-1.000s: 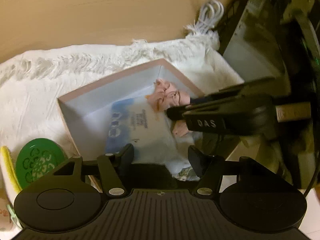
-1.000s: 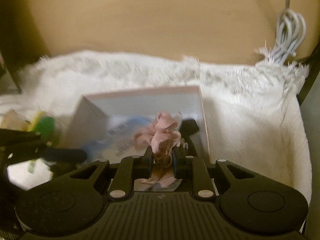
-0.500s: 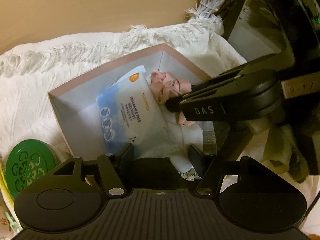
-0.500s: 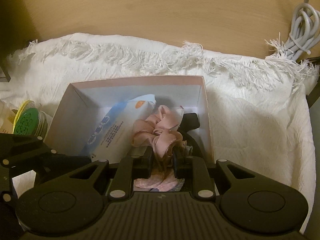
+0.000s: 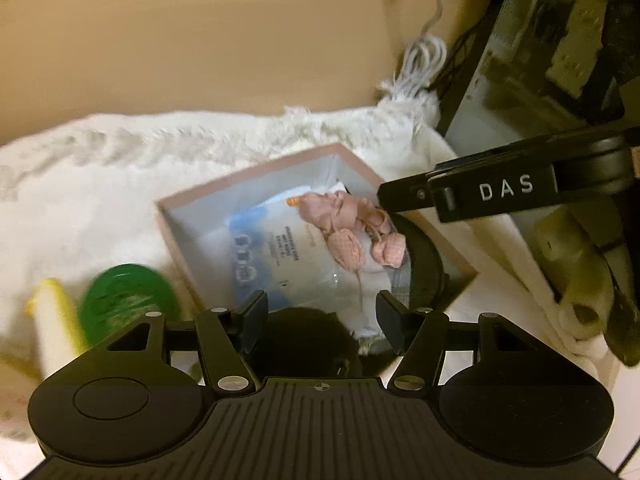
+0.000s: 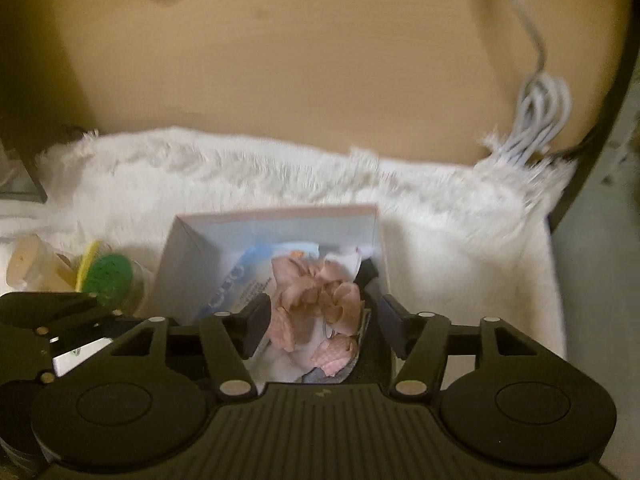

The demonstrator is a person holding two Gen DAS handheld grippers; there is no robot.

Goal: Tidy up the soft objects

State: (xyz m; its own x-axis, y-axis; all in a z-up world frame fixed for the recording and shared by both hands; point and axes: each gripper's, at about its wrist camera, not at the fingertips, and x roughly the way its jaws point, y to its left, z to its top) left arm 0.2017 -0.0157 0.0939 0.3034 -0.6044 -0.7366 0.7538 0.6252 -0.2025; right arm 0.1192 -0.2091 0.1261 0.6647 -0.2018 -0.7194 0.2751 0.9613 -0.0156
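A pink-rimmed box (image 5: 248, 178) (image 6: 280, 213) sits on a white fringed cloth (image 5: 100, 184). Inside lie a blue-and-white wipes pack (image 5: 276, 248) (image 6: 236, 284) and a pink fabric bundle (image 5: 352, 228) (image 6: 316, 300) on top of it. My right gripper (image 6: 320, 316) is open, its fingers either side of the pink bundle and above it; it shows from the side in the left wrist view (image 5: 472, 196). My left gripper (image 5: 320, 316) is open and empty over the box's near edge.
A green round lid (image 5: 124, 300) (image 6: 108, 278) and a yellow item (image 5: 56, 320) lie left of the box. A coiled white cable (image 6: 540, 120) (image 5: 424, 60) lies at the cloth's far right corner. A dark case (image 5: 540, 40) stands at right. The wooden tabletop (image 6: 300, 60) lies beyond.
My right gripper has opened and let go of the pink bundle, which now lies in the box. Both grippers have pulled back and up from the box.
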